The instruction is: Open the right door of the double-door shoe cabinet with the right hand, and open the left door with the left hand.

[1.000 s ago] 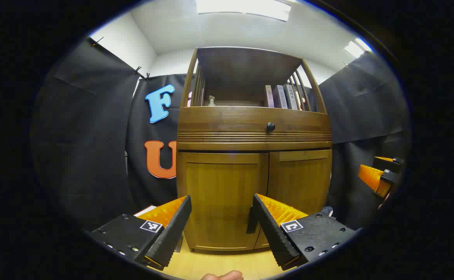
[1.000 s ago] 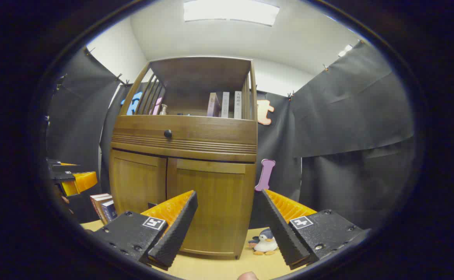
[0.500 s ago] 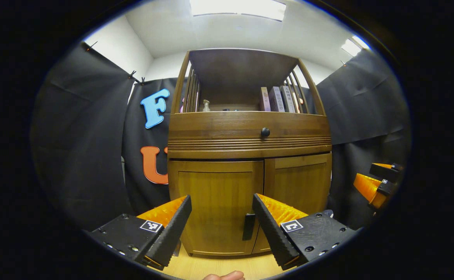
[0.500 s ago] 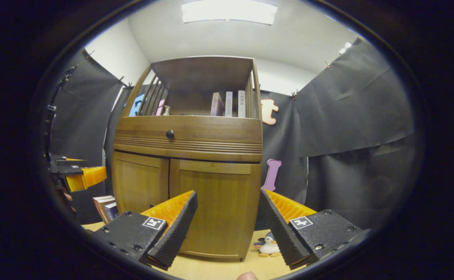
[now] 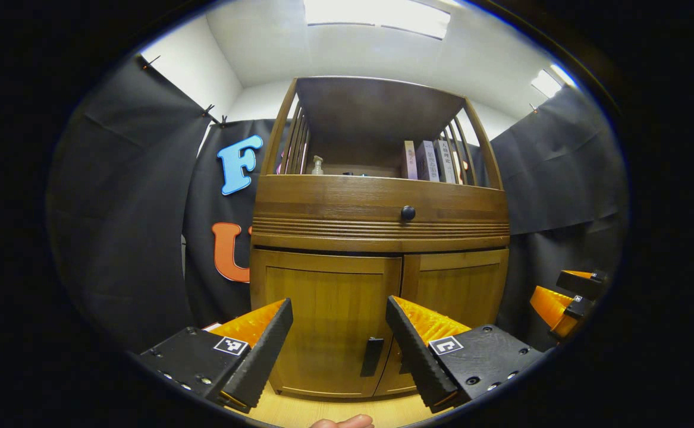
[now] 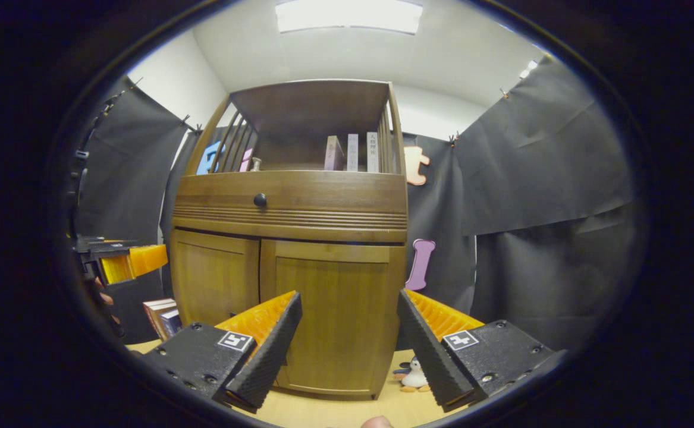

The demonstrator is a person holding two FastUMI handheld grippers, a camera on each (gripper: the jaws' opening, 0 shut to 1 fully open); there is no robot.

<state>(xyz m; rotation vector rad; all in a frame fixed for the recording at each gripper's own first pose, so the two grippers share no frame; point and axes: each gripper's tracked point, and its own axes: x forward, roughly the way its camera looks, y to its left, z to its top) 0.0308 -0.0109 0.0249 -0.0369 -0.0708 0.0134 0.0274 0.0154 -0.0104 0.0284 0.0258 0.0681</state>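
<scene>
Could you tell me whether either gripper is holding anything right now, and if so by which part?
Nothing is held. The left gripper and right gripper are both open, short of the shoe cabinet, whose doors are shut.

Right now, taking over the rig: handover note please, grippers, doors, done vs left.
Left gripper: open, holding nothing, short of the brown wooden double-door shoe cabinet, facing the left door and its dark vertical handle.
Right gripper: open, holding nothing, facing the right door.
Both doors look shut.
Done: approach only.
Left: open the right door with the right gripper, then the left door with the left.
</scene>
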